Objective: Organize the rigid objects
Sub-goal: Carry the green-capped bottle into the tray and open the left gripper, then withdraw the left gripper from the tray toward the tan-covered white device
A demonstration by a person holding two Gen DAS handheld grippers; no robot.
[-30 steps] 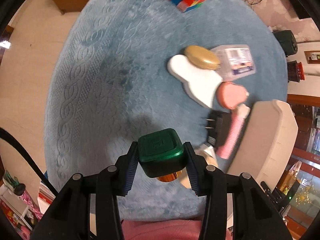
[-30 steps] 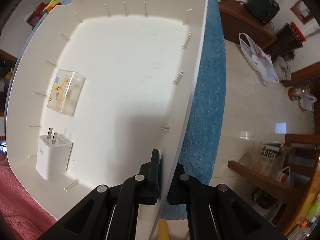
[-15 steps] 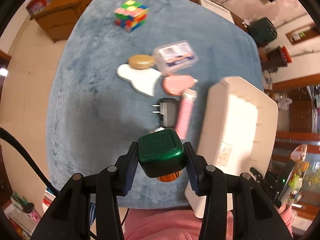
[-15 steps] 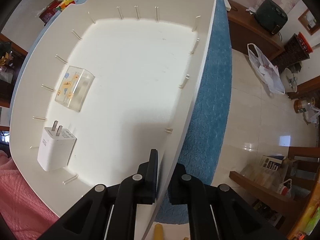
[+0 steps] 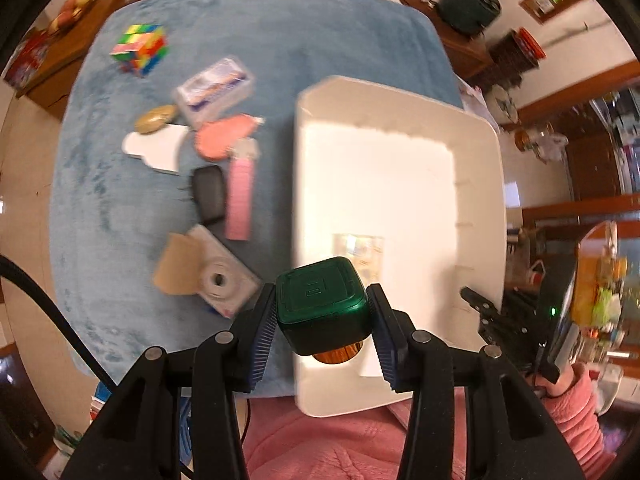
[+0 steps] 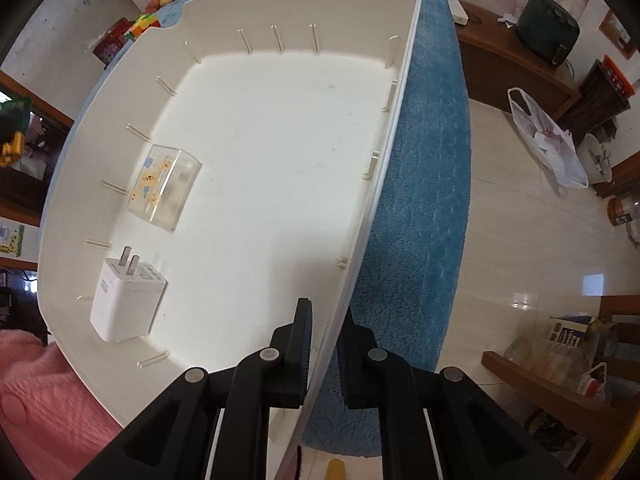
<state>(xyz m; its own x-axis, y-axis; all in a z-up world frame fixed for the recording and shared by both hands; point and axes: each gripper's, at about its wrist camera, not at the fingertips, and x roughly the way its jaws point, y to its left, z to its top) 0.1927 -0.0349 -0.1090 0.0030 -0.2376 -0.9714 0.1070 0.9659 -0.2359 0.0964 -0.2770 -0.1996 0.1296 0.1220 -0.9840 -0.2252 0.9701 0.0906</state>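
Glossy green plastic bottle cap (image 5: 322,304); smooth white plastic bin (image 6: 280,152); plush blue cloth (image 5: 256,24).

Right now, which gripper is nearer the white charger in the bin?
Left. The left gripper, holding the green-capped bottle, hangs above the charger; the right gripper straddles the bin's opposite wall, jaws opening.

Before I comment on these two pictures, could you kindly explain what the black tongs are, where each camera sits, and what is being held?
No robot here: a person holds a two-finger gripper in each hand, with a fisheye camera on each looking along its fingers. The left view looks down on a blue mat. The left gripper grips a green-capped bottle above the edge of a white bin. Left on the mat are a colour cube, a clear box, a pink heart, a black plug and a small camera. In the right view, the right gripper straddles the bin's wall, jaws opening. Inside lie a white plug and a clear case.
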